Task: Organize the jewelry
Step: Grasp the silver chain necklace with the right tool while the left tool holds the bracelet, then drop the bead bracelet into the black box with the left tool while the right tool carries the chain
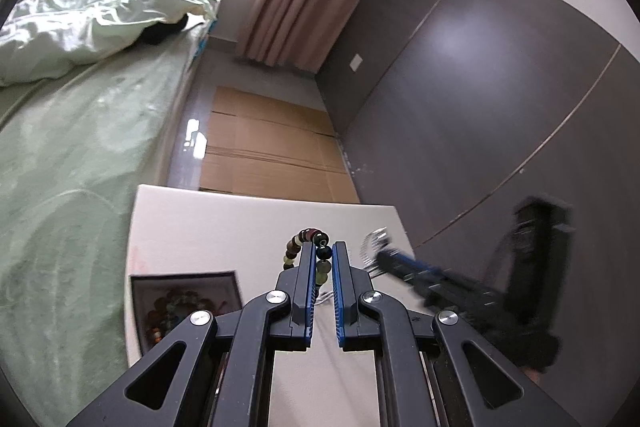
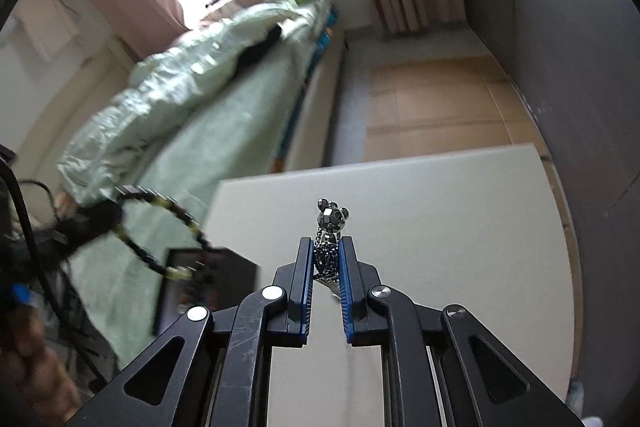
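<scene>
- Jewelry box [image 1: 186, 301], dark and open, sits at the near left edge of the white worktop [image 1: 240, 223]; beaded pieces already lie inside it, so part of the sorting looks done, though the view is too blurred to count them.
- Worktop itself shows no loose pieces in either view; the two items in the claws appear to be what is left to put away, as far as can be seen.
- Left claw [image 1: 323, 255] is clamped on a beaded bracelet [image 1: 308, 237] of dark and pale green beads, which loops up over the fingertips and hangs clear of the worktop, beyond and to the right of the box.
- Right claw [image 2: 326, 251] is closed on a silver chain piece [image 2: 328, 259] topped by a small bear-shaped charm [image 2: 332, 217], also held above the worktop, well apart from the box.
- Remaining, by my reading: carry each piece over to the box and release it inside, the bracelet being the nearer of the two.
</scene>
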Available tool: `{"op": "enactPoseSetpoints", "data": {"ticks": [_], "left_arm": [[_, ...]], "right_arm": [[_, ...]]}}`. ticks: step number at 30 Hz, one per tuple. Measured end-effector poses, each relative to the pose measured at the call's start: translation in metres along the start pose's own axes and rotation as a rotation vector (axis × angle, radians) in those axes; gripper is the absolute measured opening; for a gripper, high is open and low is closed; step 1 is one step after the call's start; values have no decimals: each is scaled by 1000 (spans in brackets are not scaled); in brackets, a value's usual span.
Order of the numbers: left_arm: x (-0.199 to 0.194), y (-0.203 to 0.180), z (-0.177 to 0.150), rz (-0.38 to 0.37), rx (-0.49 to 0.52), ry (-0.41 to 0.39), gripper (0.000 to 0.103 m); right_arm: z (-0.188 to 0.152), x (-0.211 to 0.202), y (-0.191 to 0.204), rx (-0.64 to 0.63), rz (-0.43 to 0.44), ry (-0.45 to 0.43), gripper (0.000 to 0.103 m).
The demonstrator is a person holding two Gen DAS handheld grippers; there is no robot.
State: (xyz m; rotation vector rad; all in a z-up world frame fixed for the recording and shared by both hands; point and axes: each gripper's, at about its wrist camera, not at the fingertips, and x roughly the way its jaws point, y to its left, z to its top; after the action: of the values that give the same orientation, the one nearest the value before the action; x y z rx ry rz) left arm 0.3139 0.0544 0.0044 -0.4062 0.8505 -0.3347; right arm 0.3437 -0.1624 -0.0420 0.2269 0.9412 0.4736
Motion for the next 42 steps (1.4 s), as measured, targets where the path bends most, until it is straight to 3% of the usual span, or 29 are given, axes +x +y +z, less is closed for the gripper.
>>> {"op": "enactPoseSetpoints", "data": {"ticks": [7,15,17,19,21,33,42], "left_arm": [[-7,23,-15,51,-43,21,8],[-7,46,-26,108,-86,61,10],[-6,51,-27,131,-88,83,19],[-9,58,-30,143,-94,83,56],[-19,63,-33,150,-97,47,65],[-50,98,-41,202,-176,-1,65],[-63,107,-43,198,-208,-17,65]], "right_arm": [[12,-36,25,-22,79,-108,13],[17,-58,48,-41,146,-172,13],[16,-61,56,-49,169,-182,13],[16,-63,64,-60,193,-187,13],[16,-60,75,-75,213,-183,13],[5,-30,108,-123,276,-118,13],[12,-54,133,-142,353,-197,12]]}}
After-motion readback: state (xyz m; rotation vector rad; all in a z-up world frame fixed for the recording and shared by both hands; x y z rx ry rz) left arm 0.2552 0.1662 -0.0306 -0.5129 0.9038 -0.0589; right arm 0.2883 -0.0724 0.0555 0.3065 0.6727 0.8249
